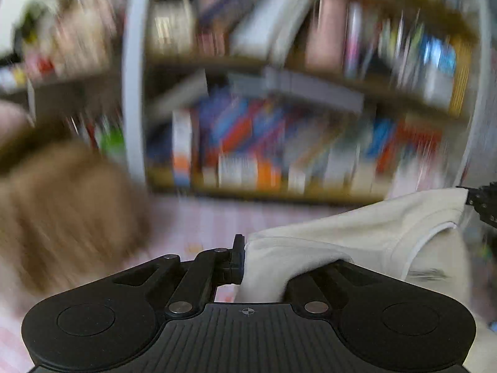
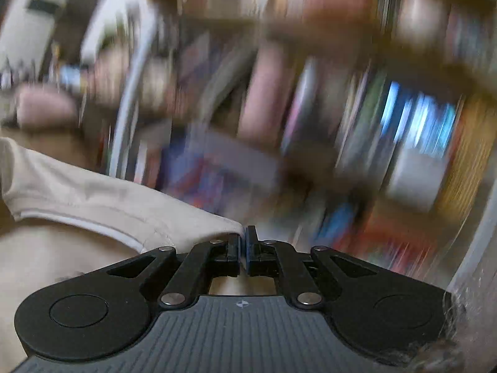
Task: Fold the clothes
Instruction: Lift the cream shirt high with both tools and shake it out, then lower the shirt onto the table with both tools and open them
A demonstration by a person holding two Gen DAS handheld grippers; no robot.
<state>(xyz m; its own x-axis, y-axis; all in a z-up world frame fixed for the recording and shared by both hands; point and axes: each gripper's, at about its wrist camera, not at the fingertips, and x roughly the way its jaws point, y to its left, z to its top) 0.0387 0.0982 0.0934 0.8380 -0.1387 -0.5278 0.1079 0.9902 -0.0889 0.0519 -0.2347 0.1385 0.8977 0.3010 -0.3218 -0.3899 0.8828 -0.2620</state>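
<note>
Cream cloth hangs between your two claws: the shirt (image 1: 357, 233) is stretched in the air, each claw pinching one end of its upper edge. Your left claw (image 1: 245, 258) is pressed together on a bunched fold of the shirt; only its left finger shows, the other is buried under the cloth. From there the edge runs right and upward to a dark tip at the frame's right border, which looks like your other claw. The white-trimmed collar (image 1: 435, 233) curves down below that edge.

Your right claw (image 2: 243, 245) is pressed together too, with a corner of the shirt (image 2: 93, 199) caught between its blue pads. The cloth spreads away to the left, its collar trim (image 2: 102, 228) arcing beneath the taut top edge.

Ahead of both claws stands a bookshelf (image 1: 279, 118) packed with books, blurred in both views. A white upright post (image 1: 133, 93) marks its left edge. Below it in the left view lies a pink checked surface (image 1: 202, 220), bare in the strip ahead of the claw. To the left sits a blurred brown shape (image 1: 68, 211); you cannot tell what it is. Room to the right is taken by the hanging shirt.
</note>
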